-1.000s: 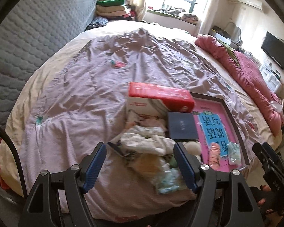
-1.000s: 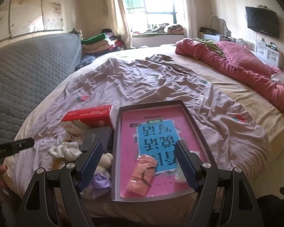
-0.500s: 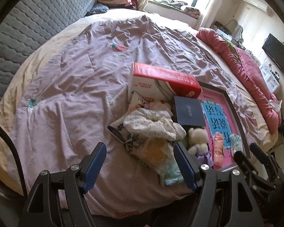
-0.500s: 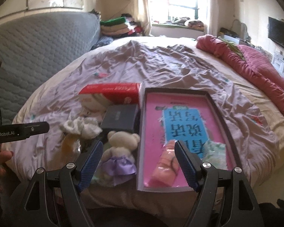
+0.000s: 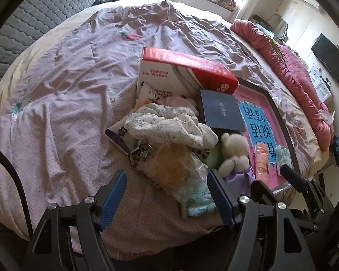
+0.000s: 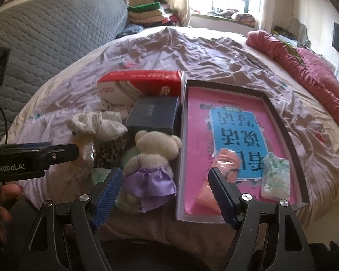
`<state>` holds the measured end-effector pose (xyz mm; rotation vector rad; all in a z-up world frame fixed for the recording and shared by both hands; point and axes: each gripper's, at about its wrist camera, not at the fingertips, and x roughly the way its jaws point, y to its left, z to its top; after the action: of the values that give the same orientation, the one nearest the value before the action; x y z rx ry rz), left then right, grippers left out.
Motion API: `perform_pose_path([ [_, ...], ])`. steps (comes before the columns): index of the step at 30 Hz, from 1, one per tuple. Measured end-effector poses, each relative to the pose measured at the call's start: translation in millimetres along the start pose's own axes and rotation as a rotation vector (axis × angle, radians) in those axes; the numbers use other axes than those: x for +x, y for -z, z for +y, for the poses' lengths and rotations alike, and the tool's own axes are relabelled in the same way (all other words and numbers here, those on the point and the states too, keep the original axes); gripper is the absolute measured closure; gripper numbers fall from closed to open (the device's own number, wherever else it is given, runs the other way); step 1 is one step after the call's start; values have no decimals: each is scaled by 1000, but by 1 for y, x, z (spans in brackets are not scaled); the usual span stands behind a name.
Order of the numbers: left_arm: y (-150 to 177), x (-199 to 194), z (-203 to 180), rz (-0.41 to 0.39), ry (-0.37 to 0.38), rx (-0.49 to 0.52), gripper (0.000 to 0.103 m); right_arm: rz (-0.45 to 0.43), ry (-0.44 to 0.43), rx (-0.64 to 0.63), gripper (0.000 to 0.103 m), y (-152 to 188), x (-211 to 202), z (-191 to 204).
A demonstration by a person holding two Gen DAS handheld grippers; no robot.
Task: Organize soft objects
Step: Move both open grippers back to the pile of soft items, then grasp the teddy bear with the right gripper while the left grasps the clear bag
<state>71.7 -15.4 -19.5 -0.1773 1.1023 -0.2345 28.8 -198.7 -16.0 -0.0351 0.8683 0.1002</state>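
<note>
A pile of soft things lies near the bed's front edge: a white floral cloth, a clear bag with something orange inside, a cream teddy bear in a purple skirt. A dark-rimmed tray with a pink and blue lining holds a pink pouch and a green-white packet. My left gripper is open and empty just before the bag. My right gripper is open and empty, in front of the bear and the tray's near edge.
A red and white box and a dark blue box lie behind the pile. A rolled pink quilt lies along the bed's right side. A grey padded headboard stands at the left.
Both grippers have moved closer to the pile and left; the bear now sits between the right gripper's fingers' line of view. Both stay open and empty.
</note>
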Motion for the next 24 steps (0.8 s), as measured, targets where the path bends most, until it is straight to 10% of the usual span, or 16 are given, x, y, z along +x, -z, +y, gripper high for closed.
perform_pose_path([
  [24,-10,37,11,50,81,-68,30,52,82,-165,29,-5,63,32],
])
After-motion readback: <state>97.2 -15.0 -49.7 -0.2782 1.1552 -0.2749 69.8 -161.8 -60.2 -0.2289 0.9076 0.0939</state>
